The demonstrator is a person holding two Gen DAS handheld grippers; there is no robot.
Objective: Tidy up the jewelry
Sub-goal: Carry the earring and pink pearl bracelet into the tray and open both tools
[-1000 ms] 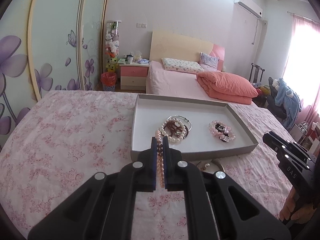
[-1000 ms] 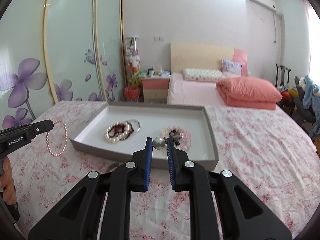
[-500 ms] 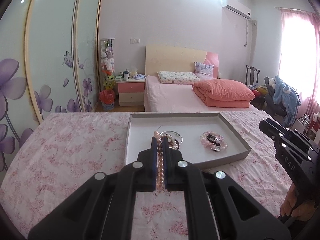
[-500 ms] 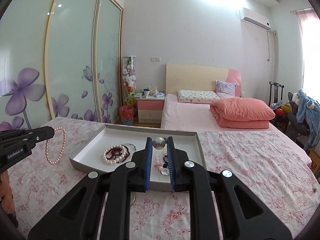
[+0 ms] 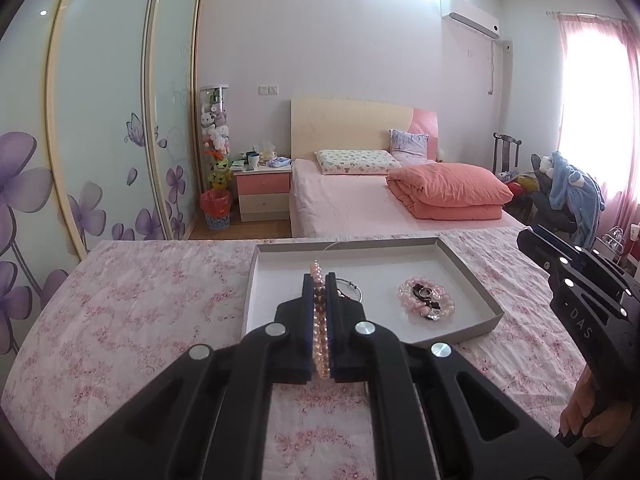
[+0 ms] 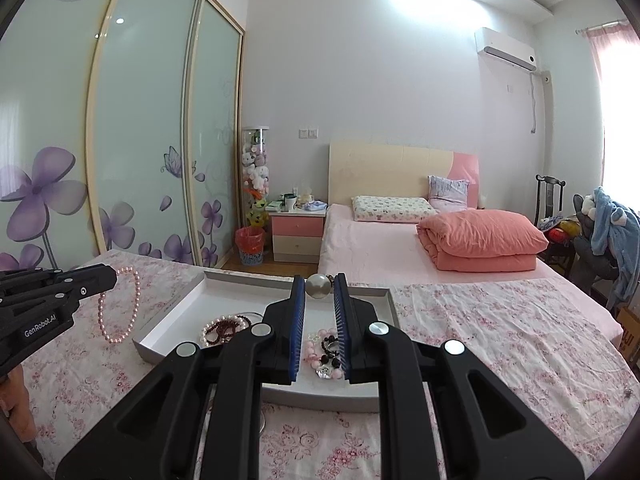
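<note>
Surface: pink floral tablecloth (image 5: 132,320) under my grey tray (image 6: 172,322).
Room: bed (image 6: 384,240), nightstand (image 6: 296,236), flowered wardrobe doors (image 6: 140,140).
Left gripper (image 5: 319,280): I'm clamping the pink pearl bracelet (image 6: 120,308), hanging left of the tray.
Right gripper (image 6: 319,286): I'm pinching a silver bead (image 6: 318,285) above the tray.

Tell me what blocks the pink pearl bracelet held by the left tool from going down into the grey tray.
Nothing visible does. The pink pearl bracelet hangs from the left tool beside the grey tray, which is open-topped with bare floor beside the white pearl pile.
</note>
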